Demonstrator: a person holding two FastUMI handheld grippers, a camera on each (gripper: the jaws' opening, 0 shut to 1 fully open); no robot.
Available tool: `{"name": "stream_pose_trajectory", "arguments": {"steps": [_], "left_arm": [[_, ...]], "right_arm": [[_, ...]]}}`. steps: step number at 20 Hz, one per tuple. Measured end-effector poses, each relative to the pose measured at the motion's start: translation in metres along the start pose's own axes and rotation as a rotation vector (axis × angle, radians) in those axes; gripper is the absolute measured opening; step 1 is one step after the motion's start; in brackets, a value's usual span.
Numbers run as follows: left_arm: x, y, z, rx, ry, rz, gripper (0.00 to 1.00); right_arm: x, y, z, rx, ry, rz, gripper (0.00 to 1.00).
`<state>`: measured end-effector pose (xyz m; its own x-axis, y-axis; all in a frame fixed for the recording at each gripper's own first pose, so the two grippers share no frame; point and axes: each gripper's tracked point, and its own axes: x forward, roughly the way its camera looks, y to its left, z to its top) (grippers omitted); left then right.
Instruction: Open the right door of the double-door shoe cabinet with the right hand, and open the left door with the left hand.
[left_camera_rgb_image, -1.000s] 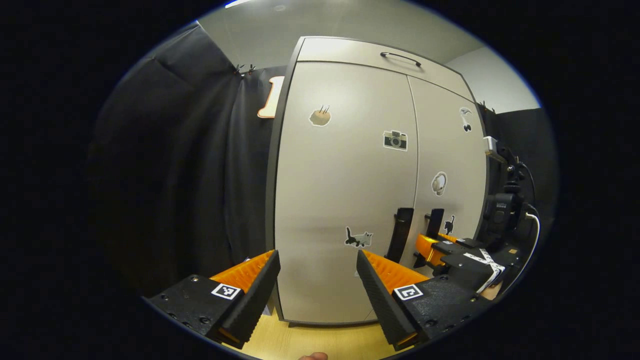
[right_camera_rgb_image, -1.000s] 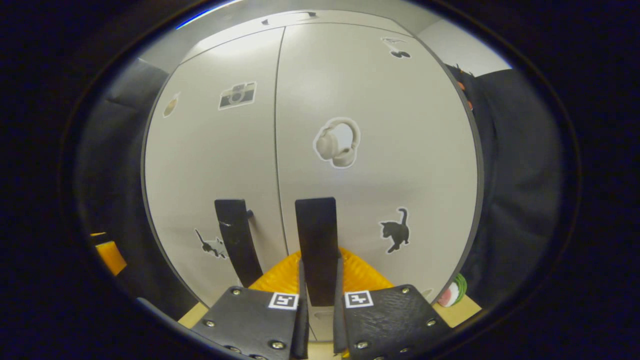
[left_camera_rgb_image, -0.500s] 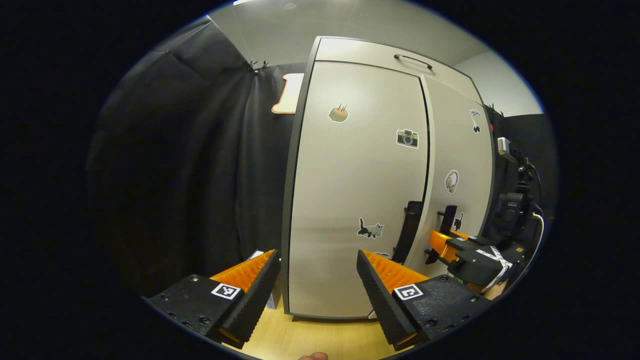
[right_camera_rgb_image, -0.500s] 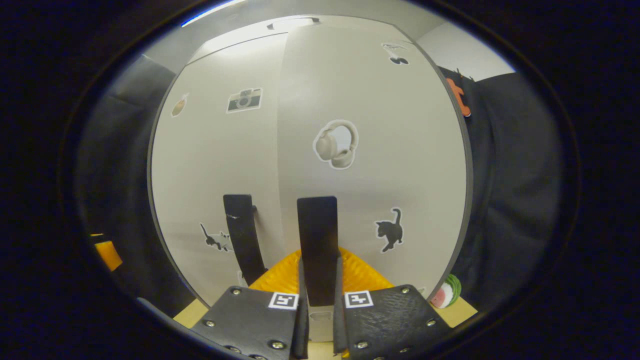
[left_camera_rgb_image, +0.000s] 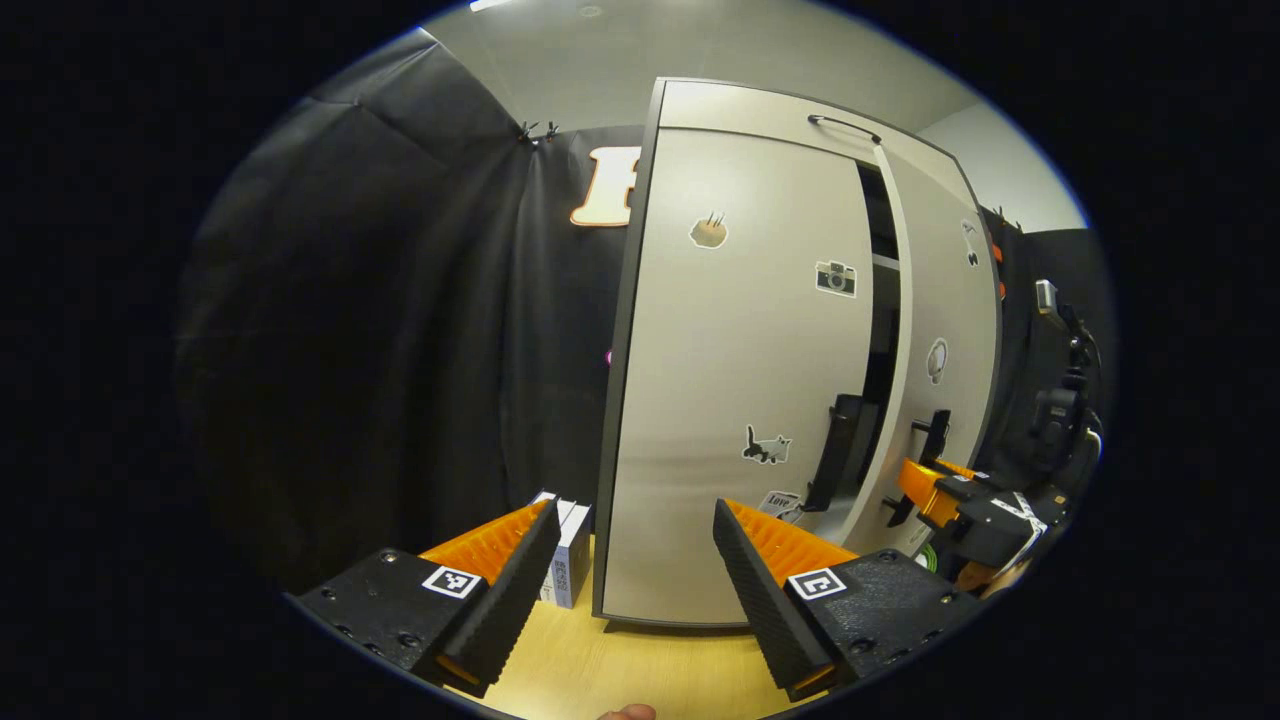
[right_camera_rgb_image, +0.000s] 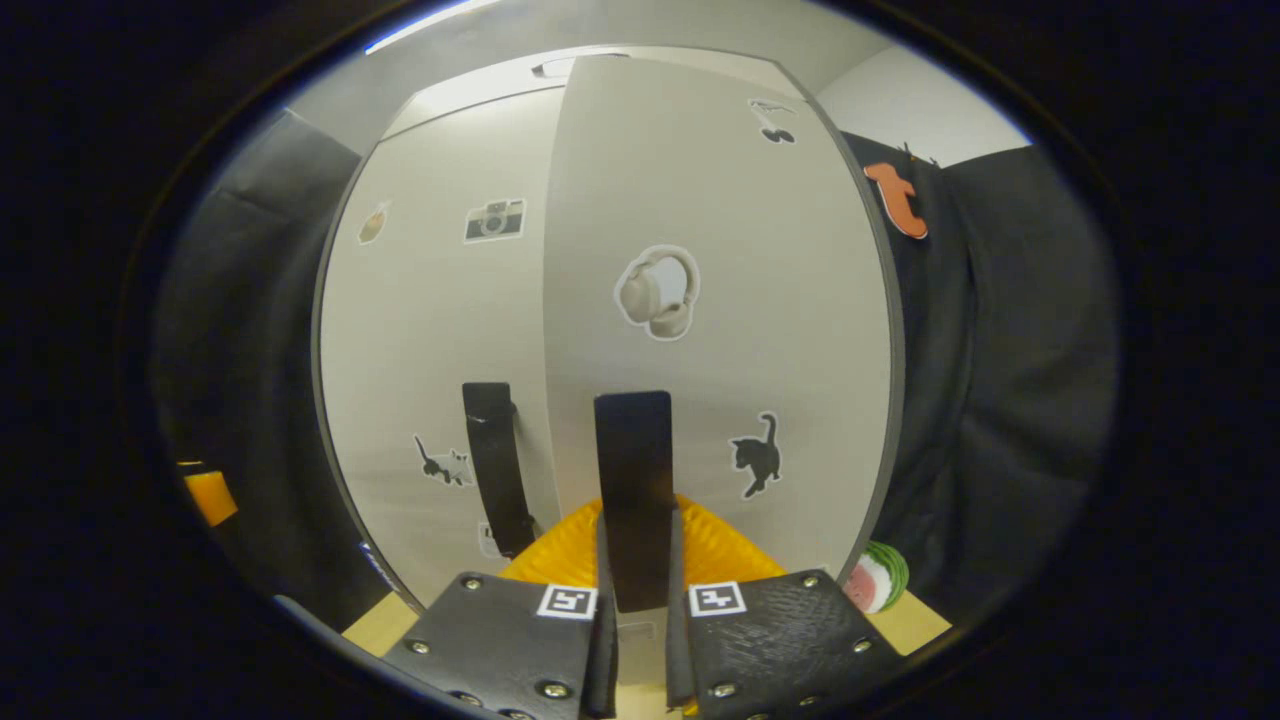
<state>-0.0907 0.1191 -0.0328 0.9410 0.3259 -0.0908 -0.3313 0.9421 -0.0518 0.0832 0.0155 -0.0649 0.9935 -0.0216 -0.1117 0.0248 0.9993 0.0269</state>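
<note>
Left gripper view: left gripper (left_camera_rgb_image: 632, 560) spread wide, holding nothing, hovering off the front of the shoe cabinet (left_camera_rgb_image: 640, 360) near its lower left corner. Left door (left_camera_rgb_image: 740, 360) looks flush and closed, its dark handle (left_camera_rgb_image: 838, 450) untouched. Right door (left_camera_rgb_image: 940, 340) swung partly out, dark gap with shelf edges showing between the two doors. Right gripper (left_camera_rgb_image: 925, 478) sits at the right door's handle (left_camera_rgb_image: 936, 436), farther off. Small white box (left_camera_rgb_image: 566, 552) on the wooden floor (left_camera_rgb_image: 600, 670) just left of the cabinet.

Right gripper view: right gripper (right_camera_rgb_image: 636, 560) closed narrow, both fingers pressed on the right door's handle (right_camera_rgb_image: 634, 470). Right door (right_camera_rgb_image: 720, 300) angled out ahead of the left door (right_camera_rgb_image: 440, 330). Left handle (right_camera_rgb_image: 494, 450) free. Watermelon-pattern item (right_camera_rgb_image: 876, 578) on the floor by the cabinet's lower right corner
</note>
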Motion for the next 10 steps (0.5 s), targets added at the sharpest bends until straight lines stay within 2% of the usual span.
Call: {"name": "stream_pose_trajectory", "arguments": {"steps": [1,2,3,4,5,6,7,8,10], "left_arm": [[-0.002,0.002,0.001,-0.003,0.000,0.005,1.00],[-0.004,0.005,0.001,-0.004,0.000,0.008,0.96],[-0.005,0.007,0.002,-0.003,-0.001,0.013,0.96],[-0.007,0.009,0.003,-0.003,-0.003,0.018,1.00],[-0.008,0.011,0.003,-0.001,-0.004,0.022,1.00],[-0.008,0.014,0.004,0.002,-0.006,0.027,0.96],[-0.009,0.018,0.004,0.005,-0.005,0.038,1.00],[-0.008,0.023,0.003,0.007,-0.001,0.045,0.96],[-0.009,0.028,0.004,0.007,0.002,0.054,0.96]], "right_arm": [[-0.001,-0.001,0.000,-0.005,-0.001,-0.009,0.19],[-0.002,-0.002,-0.001,-0.011,-0.001,-0.014,0.19],[-0.003,-0.002,-0.001,-0.012,-0.003,-0.017,0.19],[-0.005,-0.003,0.000,-0.008,-0.003,-0.018,0.19],[-0.006,-0.004,-0.001,-0.005,-0.001,-0.019,0.19],[-0.009,-0.005,0.000,0.001,-0.004,-0.021,0.19],[-0.011,-0.006,0.000,0.005,-0.008,-0.026,0.19],[-0.013,-0.009,0.001,0.006,-0.013,-0.031,0.19],[-0.020,-0.013,0.002,0.005,-0.020,-0.036,0.19]]}}
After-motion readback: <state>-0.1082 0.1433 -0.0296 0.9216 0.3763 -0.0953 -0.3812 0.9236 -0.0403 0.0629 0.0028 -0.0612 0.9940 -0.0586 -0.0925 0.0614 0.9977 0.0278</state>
